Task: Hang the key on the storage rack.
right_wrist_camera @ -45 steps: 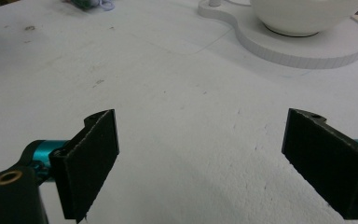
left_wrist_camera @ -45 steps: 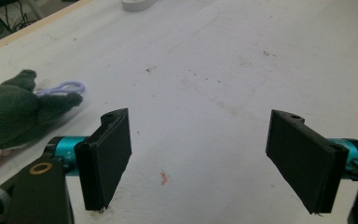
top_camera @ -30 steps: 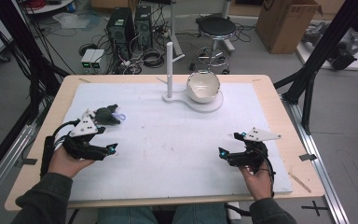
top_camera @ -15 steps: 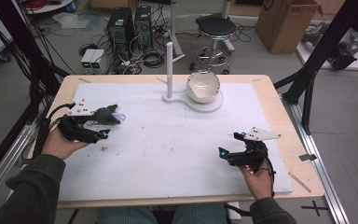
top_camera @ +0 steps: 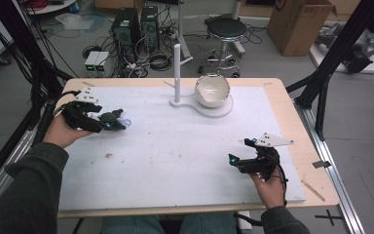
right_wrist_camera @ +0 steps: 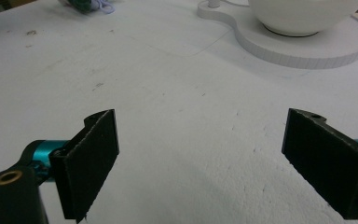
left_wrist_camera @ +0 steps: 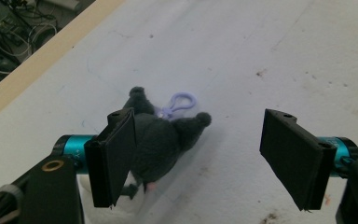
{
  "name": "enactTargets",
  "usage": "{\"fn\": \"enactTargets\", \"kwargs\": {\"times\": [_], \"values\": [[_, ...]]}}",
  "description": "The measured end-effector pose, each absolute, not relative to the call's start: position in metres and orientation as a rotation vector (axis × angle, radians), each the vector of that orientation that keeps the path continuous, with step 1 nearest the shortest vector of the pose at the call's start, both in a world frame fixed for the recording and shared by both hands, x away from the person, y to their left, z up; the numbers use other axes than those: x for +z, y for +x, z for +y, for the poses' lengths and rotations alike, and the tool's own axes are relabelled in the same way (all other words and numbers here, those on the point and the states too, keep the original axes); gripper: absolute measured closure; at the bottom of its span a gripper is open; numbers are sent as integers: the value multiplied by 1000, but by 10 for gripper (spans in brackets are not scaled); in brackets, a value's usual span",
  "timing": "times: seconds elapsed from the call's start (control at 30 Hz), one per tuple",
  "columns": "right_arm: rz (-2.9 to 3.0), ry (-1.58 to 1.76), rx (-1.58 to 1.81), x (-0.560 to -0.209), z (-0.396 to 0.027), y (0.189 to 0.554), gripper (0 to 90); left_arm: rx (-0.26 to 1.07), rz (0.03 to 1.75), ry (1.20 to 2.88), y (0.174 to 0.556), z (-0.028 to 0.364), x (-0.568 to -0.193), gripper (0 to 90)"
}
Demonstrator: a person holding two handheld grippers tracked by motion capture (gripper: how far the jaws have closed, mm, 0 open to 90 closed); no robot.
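A small grey plush toy (top_camera: pixel 118 116) with a lilac clip ring (left_wrist_camera: pixel 182 102) lies on the white mat at the far left. My left gripper (top_camera: pixel 108 122) points at it from the left. In the left gripper view the plush toy (left_wrist_camera: pixel 161 140) sits between the jaws, close against the left pad (left_wrist_camera: pixel 114 158), while the right pad (left_wrist_camera: pixel 293 158) stands well apart from it. The left gripper (left_wrist_camera: pixel 198 135) has just been closing a little but is still open. Near the front right, my right gripper (top_camera: pixel 236 161) hovers open over bare mat, and the right gripper view shows nothing in the gripper (right_wrist_camera: pixel 200 154).
A white bowl (top_camera: pixel 212 90) rests on a flat white stand (top_camera: pixel 224 111) with an upright post (top_camera: pixel 177 68) at the back middle of the table. The same bowl (right_wrist_camera: pixel 303 14) lies ahead of the right gripper. The mat (top_camera: pixel 175 161) has a few brown specks.
My left hand has moved away from me along the table's left side and turned its gripper toward the plush toy. The toy and the right hand have stayed put.
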State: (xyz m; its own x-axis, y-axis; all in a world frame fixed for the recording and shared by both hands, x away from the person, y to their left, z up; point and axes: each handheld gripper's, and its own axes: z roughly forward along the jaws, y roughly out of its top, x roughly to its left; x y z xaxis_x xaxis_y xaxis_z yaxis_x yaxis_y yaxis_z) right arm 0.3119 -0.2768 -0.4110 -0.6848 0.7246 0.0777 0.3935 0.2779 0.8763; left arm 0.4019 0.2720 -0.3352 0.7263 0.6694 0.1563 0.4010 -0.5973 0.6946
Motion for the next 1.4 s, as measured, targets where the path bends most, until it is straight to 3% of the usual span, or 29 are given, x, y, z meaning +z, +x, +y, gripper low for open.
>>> {"fn": "enactTargets", "kwargs": {"times": [0.67, 1.13, 1.4], "values": [[2219, 1010, 1366, -411, -276, 313, 103, 501, 910, 2343, 445, 287, -368, 258], [2233, 1003, 1360, -413, -275, 313, 103, 474, 943, 2408, 458, 280, -390, 251], [2228, 996, 1366, -412, -275, 312, 103, 465, 971, 2457, 460, 276, -400, 290]]}}
